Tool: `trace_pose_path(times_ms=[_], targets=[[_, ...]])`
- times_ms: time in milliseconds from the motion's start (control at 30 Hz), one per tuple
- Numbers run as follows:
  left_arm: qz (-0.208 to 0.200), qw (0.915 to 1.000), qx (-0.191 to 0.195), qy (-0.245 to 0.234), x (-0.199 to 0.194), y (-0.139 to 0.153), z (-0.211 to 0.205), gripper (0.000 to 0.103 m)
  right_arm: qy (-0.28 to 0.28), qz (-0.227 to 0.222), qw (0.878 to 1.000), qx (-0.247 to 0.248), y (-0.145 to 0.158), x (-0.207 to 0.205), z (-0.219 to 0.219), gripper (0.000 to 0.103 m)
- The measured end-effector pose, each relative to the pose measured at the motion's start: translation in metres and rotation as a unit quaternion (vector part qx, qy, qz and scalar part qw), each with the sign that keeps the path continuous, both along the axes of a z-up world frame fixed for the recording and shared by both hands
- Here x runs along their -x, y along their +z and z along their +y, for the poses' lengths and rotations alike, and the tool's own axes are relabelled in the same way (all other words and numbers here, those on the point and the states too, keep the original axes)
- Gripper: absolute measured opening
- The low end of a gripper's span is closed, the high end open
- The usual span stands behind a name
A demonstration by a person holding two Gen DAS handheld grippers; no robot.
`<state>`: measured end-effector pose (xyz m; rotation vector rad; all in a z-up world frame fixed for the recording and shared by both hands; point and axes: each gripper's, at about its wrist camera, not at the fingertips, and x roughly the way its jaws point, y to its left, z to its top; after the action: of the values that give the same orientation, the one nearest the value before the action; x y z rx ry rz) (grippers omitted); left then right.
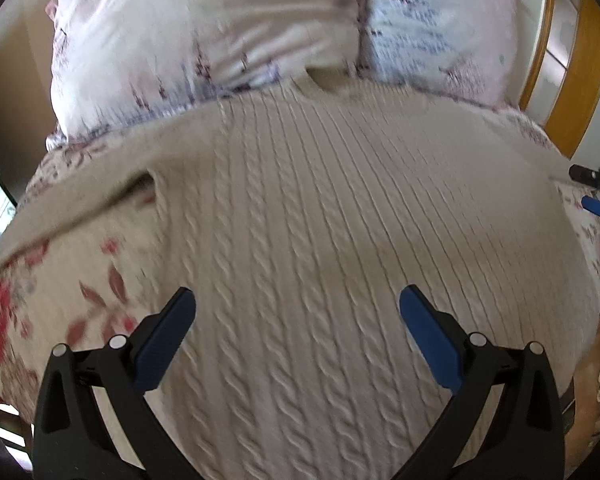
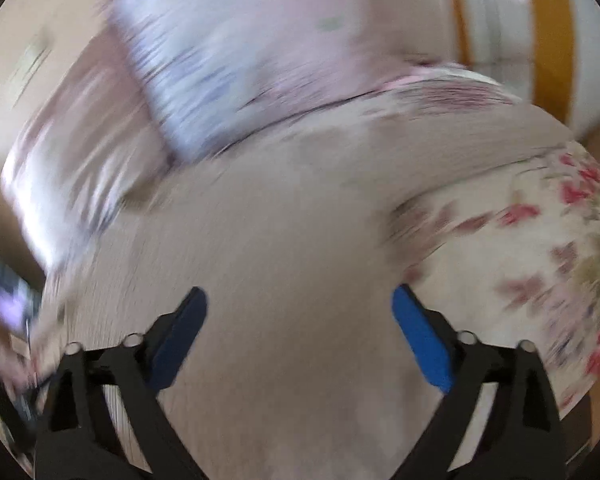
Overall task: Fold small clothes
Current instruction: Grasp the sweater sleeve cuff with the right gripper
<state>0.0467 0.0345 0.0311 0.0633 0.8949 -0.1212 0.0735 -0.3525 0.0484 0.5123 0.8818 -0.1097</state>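
Observation:
A beige cable-knit sweater (image 1: pixel 320 208) lies spread flat on a floral bedspread (image 1: pixel 60 304), its neckline toward the pillows. My left gripper (image 1: pixel 296 300) is open and empty, hovering over the sweater's lower body. My right gripper (image 2: pixel 300 300) is open and empty above the same sweater (image 2: pixel 280 220); that view is heavily motion-blurred. The right gripper's blue-tipped finger shows at the right edge of the left wrist view (image 1: pixel 596 206). A sleeve (image 1: pixel 80 196) stretches out to the left.
Two pink and blue patterned pillows (image 1: pixel 220 28) lie at the head of the bed, just beyond the sweater. A wooden door frame (image 1: pixel 568 92) stands at the right. The floral bedspread (image 2: pixel 540 248) continues to the right of the sweater.

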Motion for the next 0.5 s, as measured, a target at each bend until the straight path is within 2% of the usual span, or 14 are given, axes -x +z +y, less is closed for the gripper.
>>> trace_pose_path(times_ms=[33, 100, 167, 300, 367, 433, 500], targets=[[-0.005, 1.0, -0.004, 0.002, -0.007, 0.004, 0.004, 0.101, -0.03, 0.01, 0.999, -0.026, -0.002, -0.009, -0.021, 0.085], [-0.004, 0.9999, -0.01, 0.004, -0.017, 0.008, 0.008, 0.101, -0.078, 0.029, 0.994, -0.071, -0.009, -0.022, -0.053, 0.075], [0.005, 1.0, -0.003, 0.003, -0.028, 0.013, 0.013, 0.101, -0.107, 0.036, 0.989, -0.1, -0.016, -0.03, -0.074, 0.071], [0.023, 0.9993, 0.027, 0.009, -0.047, 0.019, 0.022, 0.101, -0.15, 0.049, 0.98, -0.123, -0.032, -0.045, -0.1, 0.065], [0.023, 0.9988, 0.039, 0.018, -0.056, 0.021, 0.027, 0.101, -0.17, 0.057, 0.974, -0.139, -0.042, -0.048, -0.111, 0.063], [0.02, 0.9986, 0.046, 0.018, -0.063, 0.023, 0.029, 0.101, -0.186, 0.061, 0.969, -0.154, -0.049, -0.048, -0.122, 0.055], [0.012, 0.9987, 0.047, 0.015, -0.067, 0.025, 0.028, 0.101, -0.195, 0.051, 0.967, -0.155, -0.051, -0.047, -0.129, 0.052]])
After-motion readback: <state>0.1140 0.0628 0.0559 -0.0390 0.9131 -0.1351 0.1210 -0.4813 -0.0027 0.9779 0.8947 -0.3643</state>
